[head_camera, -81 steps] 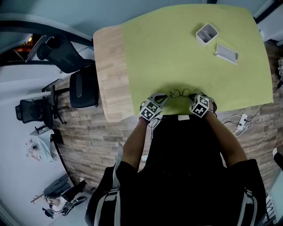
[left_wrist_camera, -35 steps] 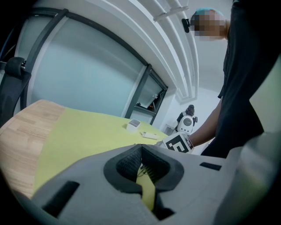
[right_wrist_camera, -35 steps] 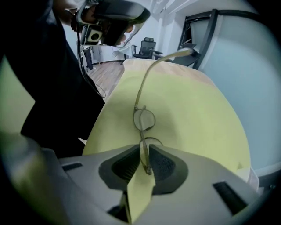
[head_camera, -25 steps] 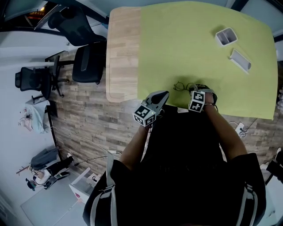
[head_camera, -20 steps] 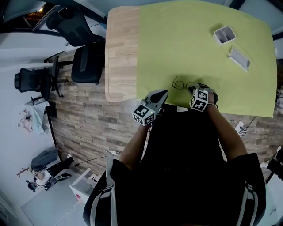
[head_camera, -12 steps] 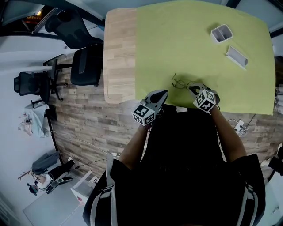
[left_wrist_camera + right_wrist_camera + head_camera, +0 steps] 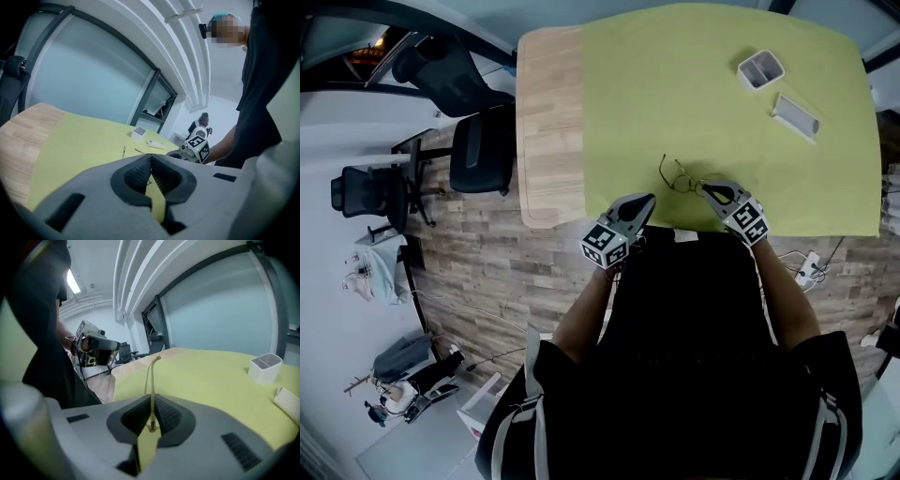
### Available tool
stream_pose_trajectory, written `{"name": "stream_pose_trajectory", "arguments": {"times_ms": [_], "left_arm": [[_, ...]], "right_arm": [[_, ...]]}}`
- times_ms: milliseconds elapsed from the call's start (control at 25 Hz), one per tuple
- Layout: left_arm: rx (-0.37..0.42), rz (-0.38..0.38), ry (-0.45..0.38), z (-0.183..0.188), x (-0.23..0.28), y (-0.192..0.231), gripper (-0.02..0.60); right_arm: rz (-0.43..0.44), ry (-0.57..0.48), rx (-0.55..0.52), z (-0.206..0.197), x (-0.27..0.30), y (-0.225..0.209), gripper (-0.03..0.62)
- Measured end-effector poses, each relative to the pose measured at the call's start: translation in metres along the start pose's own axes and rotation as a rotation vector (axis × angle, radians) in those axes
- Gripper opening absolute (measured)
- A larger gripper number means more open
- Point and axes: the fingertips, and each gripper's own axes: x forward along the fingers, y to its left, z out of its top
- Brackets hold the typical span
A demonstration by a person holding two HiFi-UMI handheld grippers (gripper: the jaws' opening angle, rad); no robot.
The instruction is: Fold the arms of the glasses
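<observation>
Thin wire-framed glasses (image 7: 679, 177) lie on the yellow-green mat (image 7: 694, 94) near its front edge, one arm pointing away toward the far left. My right gripper (image 7: 705, 188) is shut on the frame's right end. In the right gripper view the thin arm (image 7: 151, 380) runs up from between the closed pads of my right gripper (image 7: 152, 412). My left gripper (image 7: 645, 200) hovers at the mat's front edge, left of the glasses and apart from them. In the left gripper view its pads meet on nothing at my left gripper (image 7: 151, 161), and the raised arm (image 7: 123, 152) shows beyond.
A white open box (image 7: 761, 68) and a flat white piece (image 7: 795, 114) sit at the mat's far right. Bare wooden tabletop (image 7: 546, 122) lies left of the mat. Black office chairs (image 7: 478, 155) stand on the floor to the left.
My left gripper has let go and drawn back to the left. My right gripper has swung rightward, turning the glasses so one arm sticks out to the far left.
</observation>
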Motion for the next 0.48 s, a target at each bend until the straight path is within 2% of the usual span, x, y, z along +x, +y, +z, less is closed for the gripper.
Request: {"name": "stream_pose_trajectory", "arguments": {"times_ms": [200,480], "left_arm": [[0.003,-0.017,0.009,-0.001,0.004,-0.006,0.018],[-0.024,-0.001,0.019,-0.008,-0.002,-0.005,0.018]], "right_arm": [[0.003,-0.09,0.118,-0.003,-0.007,-0.005,0.043],[0.034,-0.243,0.404,-0.02,-0.018,-0.017,0.043]]}}
